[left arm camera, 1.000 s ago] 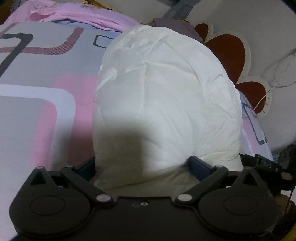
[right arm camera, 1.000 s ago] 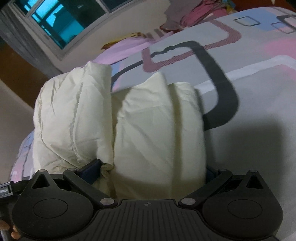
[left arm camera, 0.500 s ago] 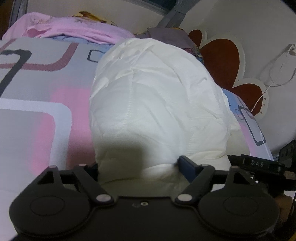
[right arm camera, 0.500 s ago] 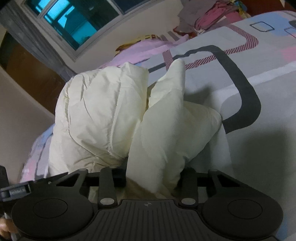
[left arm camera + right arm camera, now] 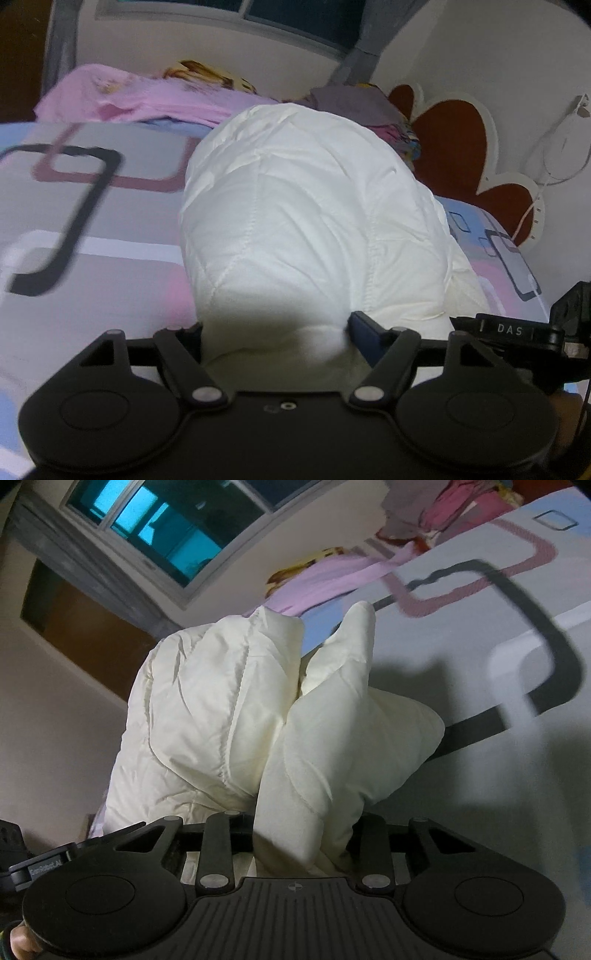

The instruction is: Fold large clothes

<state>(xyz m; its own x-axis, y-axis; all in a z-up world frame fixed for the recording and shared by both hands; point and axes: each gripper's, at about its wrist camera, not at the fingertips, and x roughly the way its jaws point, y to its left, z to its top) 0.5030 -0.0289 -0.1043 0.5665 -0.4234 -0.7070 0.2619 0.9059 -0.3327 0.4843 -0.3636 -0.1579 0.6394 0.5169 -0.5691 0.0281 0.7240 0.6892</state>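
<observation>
Left wrist view: my left gripper [image 5: 275,332] has just been closing its jaws, and they are clamped on a fat fold of the white padded garment [image 5: 303,229], which swells up so high that it hides my left fingertip entirely; only the blue right pad [image 5: 364,334] shows. Right wrist view: my right gripper [image 5: 301,834] has just drawn its jaws in and pinches a narrower bunch of the same garment [image 5: 332,738], both pads buried in cloth. Beyond my tongs the garment lies heaped on the patterned bedsheet [image 5: 92,229], whose marks are smeared by blur. Farther back lie pink clothes [image 5: 147,99], a red flower-shaped headboard [image 5: 454,147] and a window [image 5: 155,531], cut off at the frame edge.
</observation>
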